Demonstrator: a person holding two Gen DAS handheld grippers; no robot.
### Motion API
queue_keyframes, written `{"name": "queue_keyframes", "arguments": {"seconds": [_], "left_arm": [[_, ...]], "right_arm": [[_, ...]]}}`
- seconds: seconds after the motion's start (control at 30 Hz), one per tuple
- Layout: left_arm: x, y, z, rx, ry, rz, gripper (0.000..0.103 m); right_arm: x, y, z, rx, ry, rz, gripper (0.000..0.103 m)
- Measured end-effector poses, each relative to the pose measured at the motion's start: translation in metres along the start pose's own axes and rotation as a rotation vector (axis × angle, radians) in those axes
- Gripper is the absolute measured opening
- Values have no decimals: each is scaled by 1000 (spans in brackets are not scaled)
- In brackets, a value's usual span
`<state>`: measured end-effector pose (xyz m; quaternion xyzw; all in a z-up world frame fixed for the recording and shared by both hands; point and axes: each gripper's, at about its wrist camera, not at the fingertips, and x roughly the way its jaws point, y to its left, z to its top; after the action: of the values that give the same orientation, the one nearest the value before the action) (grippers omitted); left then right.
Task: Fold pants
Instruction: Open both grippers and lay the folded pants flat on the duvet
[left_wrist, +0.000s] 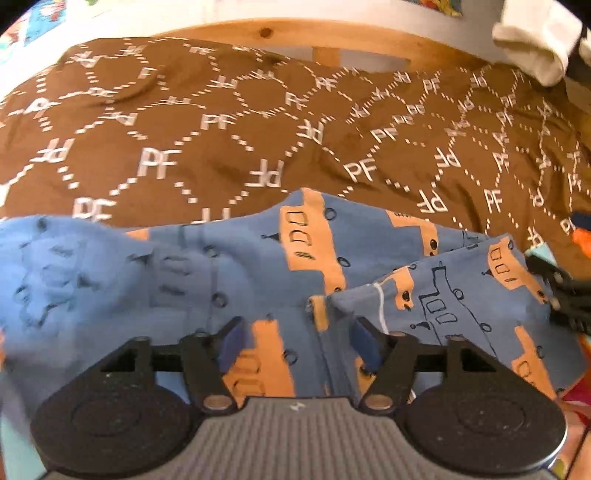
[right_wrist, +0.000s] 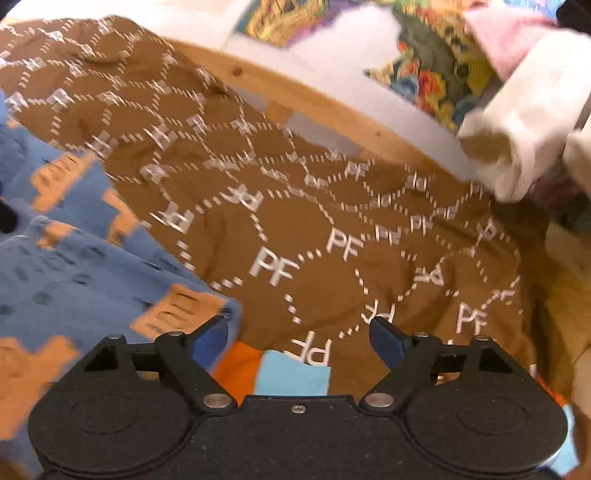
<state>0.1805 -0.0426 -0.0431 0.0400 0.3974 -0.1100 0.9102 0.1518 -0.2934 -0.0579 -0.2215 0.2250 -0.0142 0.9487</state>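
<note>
Pants (left_wrist: 280, 266): blue, with orange vehicle shapes and dark outlines; rumpled on the brown cover (left_wrist: 229, 122), along its near edge.
Pants and left claw (left_wrist: 300, 338): directly under and between the fingers; a folded flap with a white seam just right of the right finger (left_wrist: 365, 341).
Left claw state: spread wide, fabric between the fingers; cannot tell whether touching.
Left claw pose: pointed forward over the pants, angled down toward the brown cover.
Pants and right claw (right_wrist: 301, 338): left of this claw, one corner touching or just beside the left finger (right_wrist: 208, 338); blurred.
Right claw state: spread wide, gripping nothing; brown cover and an orange and light blue patch (right_wrist: 273, 373) in the gap.
Right claw pose: tilted, aimed across the brown cover.
Edges: wooden rail (right_wrist: 332, 110) along the far side of the brown cover; white cloth (right_wrist: 517, 147) hanging over its far right corner.
Open room: bare brown cover beyond the pants up to the wooden rail.
Other claw: dark finger part (left_wrist: 565, 291) at the right of the pants in the left view.
</note>
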Motion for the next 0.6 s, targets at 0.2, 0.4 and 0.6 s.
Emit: {"name": "queue_keyframes", "arguments": {"seconds": [0.2,0.4,0.6], "left_arm": [[-17,-1,-25,11,46,20,79],[-21,-5,-40,70,60,155,79],[-49,8,-36,-75,15,85,89]], "right_arm": [[-62,45,-16,-60,-13,86,90],[-67,37,-33,-48,51,-40,102],[-80,30,-19,-58,-49,-27,102]]}}
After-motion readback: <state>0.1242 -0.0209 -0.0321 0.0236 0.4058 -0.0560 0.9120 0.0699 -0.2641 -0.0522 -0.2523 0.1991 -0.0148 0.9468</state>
